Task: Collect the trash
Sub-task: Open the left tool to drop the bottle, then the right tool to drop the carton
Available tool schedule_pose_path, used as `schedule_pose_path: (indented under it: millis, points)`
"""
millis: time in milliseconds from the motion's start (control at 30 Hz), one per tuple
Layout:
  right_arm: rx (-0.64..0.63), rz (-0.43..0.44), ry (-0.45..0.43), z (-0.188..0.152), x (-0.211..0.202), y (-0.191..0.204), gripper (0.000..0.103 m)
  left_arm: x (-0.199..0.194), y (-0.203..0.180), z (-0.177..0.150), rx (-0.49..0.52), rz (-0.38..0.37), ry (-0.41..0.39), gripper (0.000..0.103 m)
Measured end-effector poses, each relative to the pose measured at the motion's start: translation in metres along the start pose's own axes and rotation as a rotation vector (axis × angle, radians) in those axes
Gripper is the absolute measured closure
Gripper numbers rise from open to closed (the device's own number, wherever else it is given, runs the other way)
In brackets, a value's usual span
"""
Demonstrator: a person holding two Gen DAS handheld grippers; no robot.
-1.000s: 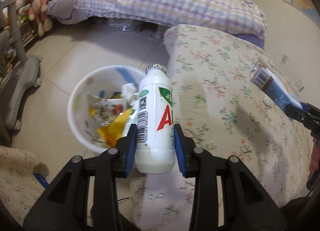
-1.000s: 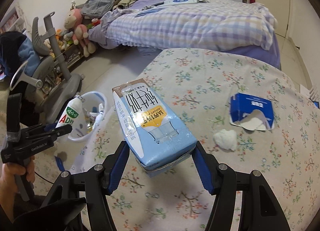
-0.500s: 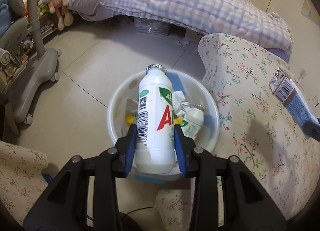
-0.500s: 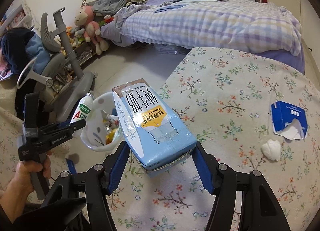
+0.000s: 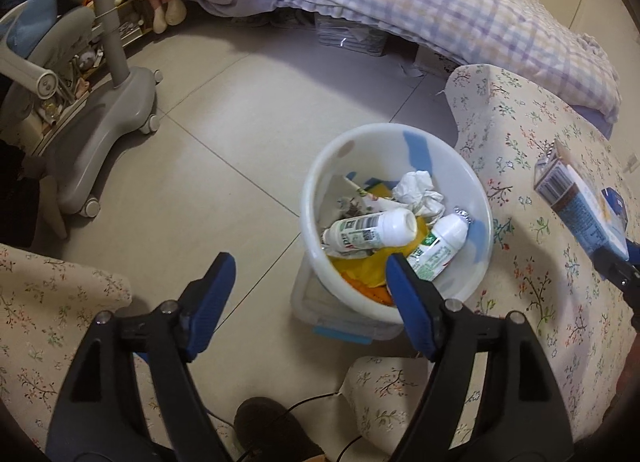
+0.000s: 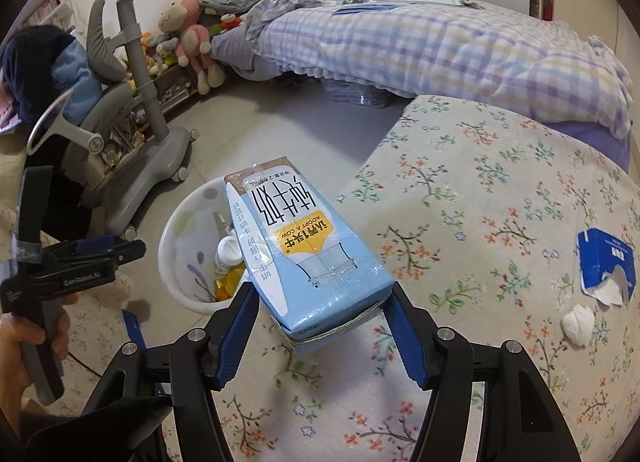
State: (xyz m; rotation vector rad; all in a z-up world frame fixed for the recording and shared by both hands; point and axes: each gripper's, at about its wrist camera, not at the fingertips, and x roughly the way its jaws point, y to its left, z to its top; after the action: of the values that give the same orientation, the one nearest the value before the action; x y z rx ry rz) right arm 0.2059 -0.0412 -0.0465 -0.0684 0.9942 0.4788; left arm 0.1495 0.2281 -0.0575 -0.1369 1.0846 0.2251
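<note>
My left tool (image 5: 308,276) has just sprung wide, empty; the white plastic bottle (image 5: 370,229) lies in the round white bin (image 5: 476,262). Right tool (image 6: 320,332) is pinching the pale blue milk carton (image 6: 304,258), so I reckon that drops in next.

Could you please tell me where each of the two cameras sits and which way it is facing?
Left wrist: on the left hand-held gripper, aimed steeply down at the white bin on the floor; its empty jaws have just been opening.
Right wrist: on the right hand-held gripper, tilted down over the floral table; it grips the milk carton, and the person's left hand shows.
Shared: bin, carton, bed.
</note>
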Motion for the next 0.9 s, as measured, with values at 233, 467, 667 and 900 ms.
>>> schedule_pose_path:
  millis: [233,467,667,900]
  points:
    - [-0.049,0.016,0.020,0.006,0.029,0.035,0.038,-0.006,0.016,-0.002,-0.055,0.021,0.000,0.021]
    - [-0.072,0.040,0.017,0.011,0.056,0.056,0.037,-0.007,0.024,-0.002,-0.079,0.035,-0.003,0.020]
    - [-0.050,0.049,0.022,0.012,0.064,0.060,0.028,-0.007,0.024,-0.002,-0.083,0.030,0.003,0.020]
    - [-0.025,0.007,0.027,0.010,0.048,0.043,0.028,-0.011,0.017,-0.001,-0.058,0.022,-0.008,0.020]
